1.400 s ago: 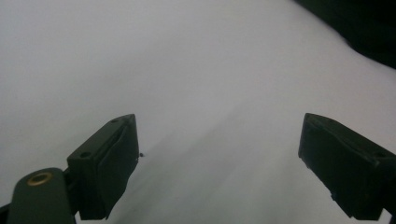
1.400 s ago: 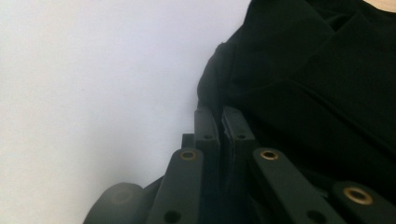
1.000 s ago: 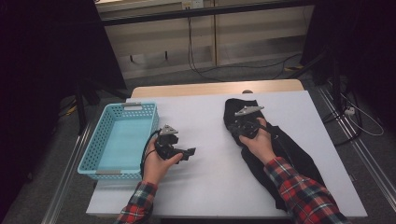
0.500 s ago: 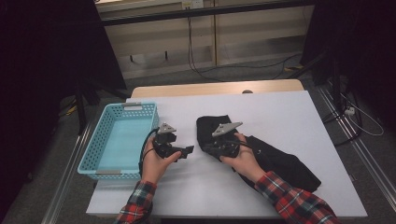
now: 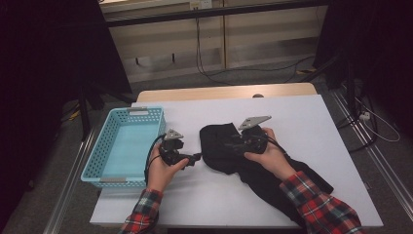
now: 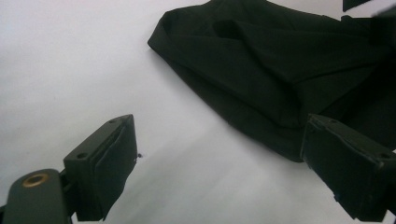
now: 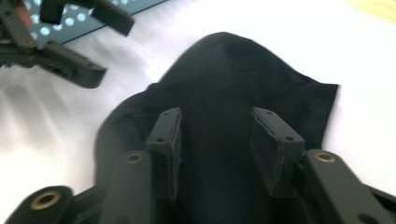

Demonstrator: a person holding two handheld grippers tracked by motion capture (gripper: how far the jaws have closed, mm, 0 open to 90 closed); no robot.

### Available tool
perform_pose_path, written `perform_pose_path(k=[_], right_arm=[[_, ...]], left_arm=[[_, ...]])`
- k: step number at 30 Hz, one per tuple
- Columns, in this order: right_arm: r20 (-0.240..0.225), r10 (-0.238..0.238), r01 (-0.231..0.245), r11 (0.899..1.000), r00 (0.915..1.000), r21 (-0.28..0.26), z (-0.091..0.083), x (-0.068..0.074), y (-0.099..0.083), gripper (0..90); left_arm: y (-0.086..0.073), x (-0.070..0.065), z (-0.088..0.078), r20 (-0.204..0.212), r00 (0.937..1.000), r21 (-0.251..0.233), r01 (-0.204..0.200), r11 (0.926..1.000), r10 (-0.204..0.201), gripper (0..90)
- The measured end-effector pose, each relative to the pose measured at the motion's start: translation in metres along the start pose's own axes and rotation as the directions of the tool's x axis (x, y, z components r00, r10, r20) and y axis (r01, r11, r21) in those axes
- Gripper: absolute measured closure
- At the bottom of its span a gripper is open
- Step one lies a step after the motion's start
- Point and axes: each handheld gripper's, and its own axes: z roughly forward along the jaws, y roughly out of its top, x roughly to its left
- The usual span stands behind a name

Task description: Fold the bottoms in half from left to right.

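Step in hand, as judged from the layout: folding the black garment (image 5: 253, 161) on the white tabletop (image 5: 302, 117) before it goes to the basket (image 5: 124, 146).

1. Right tongs (image 5: 233, 145): the jaws have just been opening and now stand apart over the folded-over flap; cloth lies beneath and between them, with no pad pressing on it. Lift clear straight up so the fold is not dragged back.
2. Left tongs (image 5: 196, 157): released, jaws wide, resting on bare tabletop just beside the garment's edge at 9 o'clock. Bring them in low to pin or pinch that edge.
3. Garment: it lies centre-right, its folded end near the middle, its tail running toward 5 o'clock under the right sleeve (image 5: 316, 204).
4. Basket: at 9 o'clock, empty.
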Motion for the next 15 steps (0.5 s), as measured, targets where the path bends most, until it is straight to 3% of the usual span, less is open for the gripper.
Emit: perform_pose_path(k=[2,5,6,8,9,10,12,13,15], right_arm=[[-0.010,0.005,-0.005,1.000,0.9999,0.009,0.001,-0.004,-0.003,59.4],[-0.034,-0.021,0.023,0.999,0.9992,0.038,0.007,0.002,-0.004,60.0],[-0.032,-0.049,0.051,0.997,0.9983,0.057,0.012,0.009,-0.003,60.2],[-0.028,-0.050,0.052,0.997,0.9984,0.059,0.015,0.010,-0.003,60.2],[0.006,-0.068,0.068,0.996,0.9977,0.063,0.020,0.011,-0.003,63.3],[0.006,-0.068,0.068,0.996,0.9977,0.063,0.020,0.011,-0.003,63.3],[-0.038,-0.062,0.064,0.996,0.9974,0.065,0.026,0.011,-0.004,65.4],[-0.011,-0.095,0.096,0.989,0.9954,0.110,0.032,0.014,-0.007,64.7],[-0.030,-0.077,0.080,0.989,0.9966,0.121,0.038,0.013,-0.009,66.2]], left_arm=[[0.000,-0.001,0.000,-0.005,1.0000,-0.002,0.002,1.0000,-0.002,11.1],[-0.001,0.000,-0.001,0.001,1.0000,-0.002,0.001,1.0000,-0.001,11.1],[-0.001,0.000,-0.001,0.000,1.0000,0.001,0.000,1.0000,0.000,11.1],[-0.002,0.000,-0.002,-0.002,1.0000,0.005,0.002,1.0000,-0.002,11.1],[-0.002,0.000,-0.002,-0.001,1.0000,0.005,0.002,1.0000,-0.002,11.0],[-0.002,0.001,-0.002,-0.001,1.0000,0.008,-0.004,1.0000,0.004,11.0],[-0.002,0.001,-0.003,-0.001,1.0000,0.003,-0.001,1.0000,0.001,11.1],[-0.002,0.001,-0.003,0.000,1.0000,0.003,0.000,1.0000,0.000,11.1],[-0.002,0.002,-0.004,-0.003,1.0000,-0.001,0.003,1.0000,-0.003,11.1]])
